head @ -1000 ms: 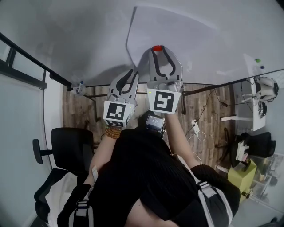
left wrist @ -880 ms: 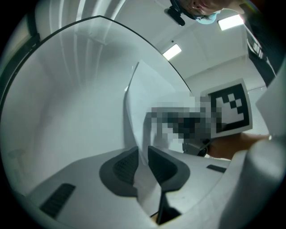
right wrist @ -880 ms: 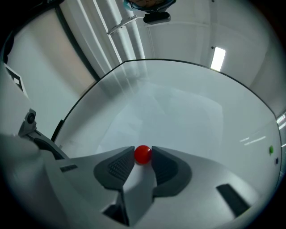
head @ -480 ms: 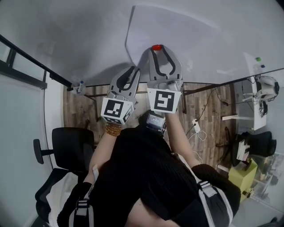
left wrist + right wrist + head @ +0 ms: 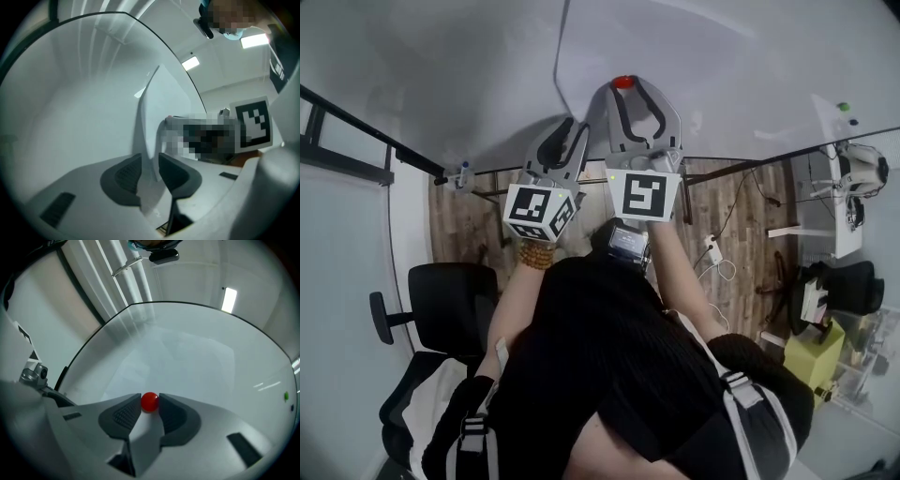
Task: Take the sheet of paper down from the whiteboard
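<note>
- Now L tool clenched on lifted edge of thin white paper sheet, sheet up on glossy white whiteboard.
- R tool grips small round red magnet on sheet.

Head view: from above, steeply down; whiteboard at top, floor under its lower edge. Left gripper view: v. close, edge-on along sheet of paper. Right gripper view: close, facing board, red magnet centred. All 3 share board + sheet.
</note>
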